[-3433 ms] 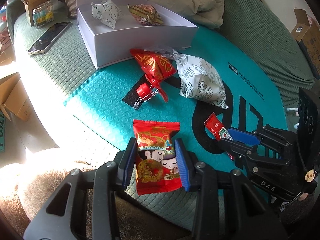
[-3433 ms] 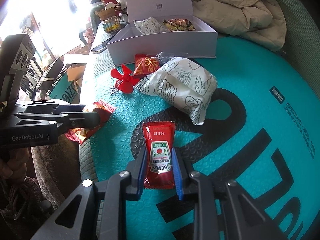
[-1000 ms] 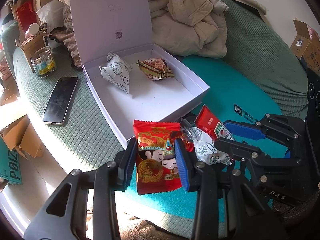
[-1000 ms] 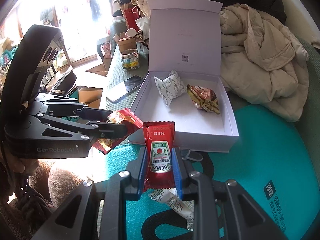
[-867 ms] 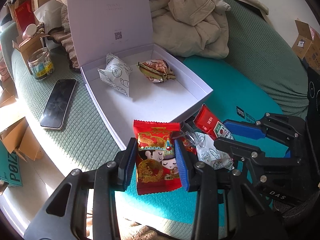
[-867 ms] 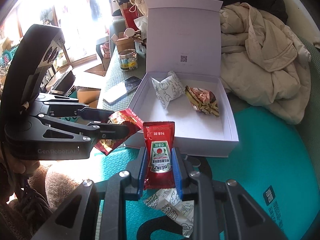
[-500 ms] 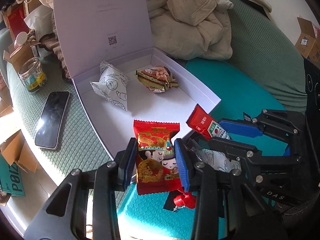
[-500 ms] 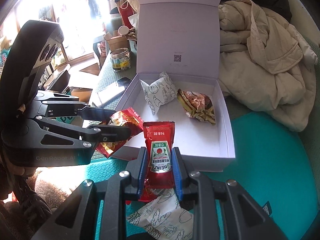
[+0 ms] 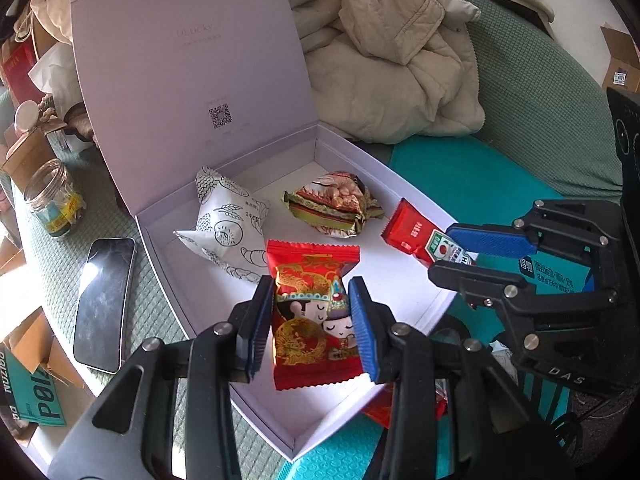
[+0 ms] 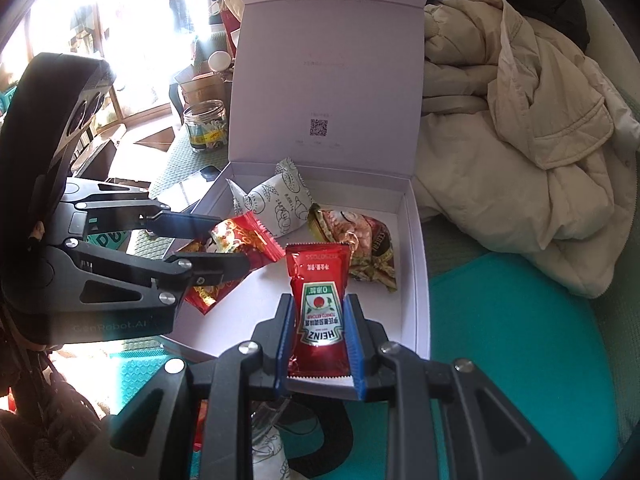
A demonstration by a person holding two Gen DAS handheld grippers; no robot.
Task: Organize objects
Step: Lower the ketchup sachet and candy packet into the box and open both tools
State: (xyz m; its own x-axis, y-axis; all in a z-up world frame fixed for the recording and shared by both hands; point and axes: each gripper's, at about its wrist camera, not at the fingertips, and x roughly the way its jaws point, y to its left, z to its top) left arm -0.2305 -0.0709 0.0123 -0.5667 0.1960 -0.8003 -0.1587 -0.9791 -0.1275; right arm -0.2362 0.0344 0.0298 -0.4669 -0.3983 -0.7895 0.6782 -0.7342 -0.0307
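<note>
Between the blue pads of my left gripper point(image 9: 312, 320) at lower centre sits a red snack packet point(image 9: 314, 312), clamped tight. My right gripper point(image 10: 320, 344) is closed on a ketchup sachet point(image 10: 319, 312). Both hang over the open white box point(image 9: 412, 304), where a white pastry packet point(image 9: 228, 228) and a brown snack packet point(image 9: 332, 206) lie mid-frame.

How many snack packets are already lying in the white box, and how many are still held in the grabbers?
Lying in the white box: 2, the white printed packet and the brown-gold packet.
Held in grabbers: 2, the red cartoon packet in the left gripper and the ketchup sachet in the right gripper.
Total: 4
</note>
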